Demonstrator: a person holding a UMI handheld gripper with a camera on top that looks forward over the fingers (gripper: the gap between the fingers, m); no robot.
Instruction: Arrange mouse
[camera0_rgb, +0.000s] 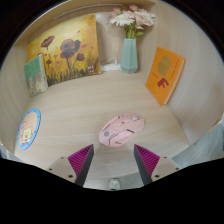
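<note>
A pale pink computer mouse (122, 128) lies on the light wooden table (80, 110), just ahead of my fingers and roughly centred between them. My gripper (113, 160) is open, its magenta pads (80, 162) wide apart, and it holds nothing. The mouse is a little beyond the fingertips and does not touch them.
At the back stand a flower painting (66, 48), a small book (36, 72) and a teal vase with pink flowers (130, 45). An orange card (164, 74) leans at the right. A round blue and yellow disc (27, 128) lies at the left.
</note>
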